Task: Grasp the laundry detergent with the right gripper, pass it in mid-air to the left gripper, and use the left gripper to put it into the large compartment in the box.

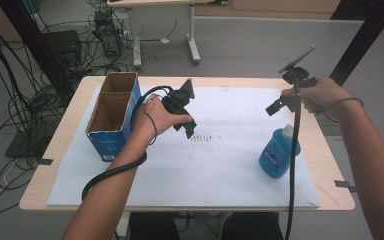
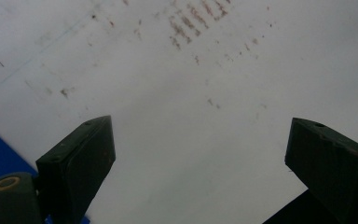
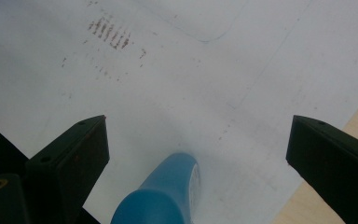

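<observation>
A pale wooden desk [image 1: 70,165] stands in a room with grey flooring and tangled cables at the left, and a white sheet [image 1: 220,165] covers most of its top, marked with a patch of brown streaks [image 1: 204,138] near the middle. At the sheet's left edge stands an open, empty cardboard box [image 1: 112,117] with blue sides. A blue bottle [image 1: 279,152] stands near the right edge of the sheet, upright. The left tongs [image 1: 189,127] hang just above the sheet beside the box, jaws spread wide with nothing between them. The right tongs [image 1: 276,106] hover above and behind the bottle, also spread wide and empty; in the right gripper view the bottle's top sits low between the jaws, untouched.
</observation>
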